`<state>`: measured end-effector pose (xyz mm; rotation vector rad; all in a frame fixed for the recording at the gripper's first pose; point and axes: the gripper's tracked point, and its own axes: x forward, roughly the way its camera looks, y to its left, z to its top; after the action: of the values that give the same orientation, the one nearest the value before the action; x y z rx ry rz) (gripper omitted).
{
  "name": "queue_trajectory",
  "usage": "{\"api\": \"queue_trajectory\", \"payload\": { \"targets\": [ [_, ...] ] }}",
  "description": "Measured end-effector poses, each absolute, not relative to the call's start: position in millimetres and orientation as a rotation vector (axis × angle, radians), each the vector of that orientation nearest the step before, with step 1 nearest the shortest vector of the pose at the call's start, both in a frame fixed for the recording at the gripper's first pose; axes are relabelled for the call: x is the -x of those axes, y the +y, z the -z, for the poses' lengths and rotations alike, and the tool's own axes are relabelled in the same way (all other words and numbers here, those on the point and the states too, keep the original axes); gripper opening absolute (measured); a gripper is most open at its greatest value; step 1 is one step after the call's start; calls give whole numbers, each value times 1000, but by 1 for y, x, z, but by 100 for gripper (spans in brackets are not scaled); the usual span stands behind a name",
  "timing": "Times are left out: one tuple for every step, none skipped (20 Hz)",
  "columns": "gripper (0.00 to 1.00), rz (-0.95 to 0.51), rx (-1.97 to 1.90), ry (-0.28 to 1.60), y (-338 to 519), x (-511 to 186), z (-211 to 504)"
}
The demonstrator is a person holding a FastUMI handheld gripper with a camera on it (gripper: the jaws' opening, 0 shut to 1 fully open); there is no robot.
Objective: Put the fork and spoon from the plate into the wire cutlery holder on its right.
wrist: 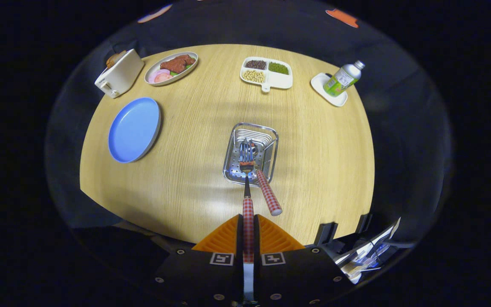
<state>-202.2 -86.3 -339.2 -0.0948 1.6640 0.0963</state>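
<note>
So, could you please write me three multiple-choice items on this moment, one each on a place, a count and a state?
1. Where is the wire cutlery holder?
A. On the blue plate
B. On the table just ahead of the fingers
C. Beside the toaster

2. How many checked handles lead into the holder?
A. One
B. Two
C. Four

3. What is the gripper doing?
A. Hanging open above the bottle
B. Shut on nothing
C. Shut on the fork's handle

Key:
1 B: the holder stands on the wooden table, to the right of the blue plate.
2 B: the fork is between the fingers and the spoon leans on the holder's near rim.
3 C: both fingers press on the fork's checked handle, its tines down in the holder.
</note>
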Motion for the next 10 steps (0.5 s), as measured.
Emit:
{"api": "queue_trajectory", "payload": {
  "targets": [
    [10, -104, 92, 1693, -88, 202, 341],
    [9, -104, 105, 1717, -92, 201, 342],
    [10, -108, 116, 1731, -94, 198, 343],
    [10, -113, 116, 1741, -93, 196, 344],
    [10, -118, 103, 1755, -91, 192, 345],
    [10, -127, 84, 1770, -88, 190, 346],
    [10, -136, 61, 1784, -86, 186, 349],
    [10, -130, 48, 1802, -86, 183, 351],
    [10, -125, 38, 1814, -87, 179, 355],
    [10, -115, 26, 1828, -88, 176, 359]
  ]
}}
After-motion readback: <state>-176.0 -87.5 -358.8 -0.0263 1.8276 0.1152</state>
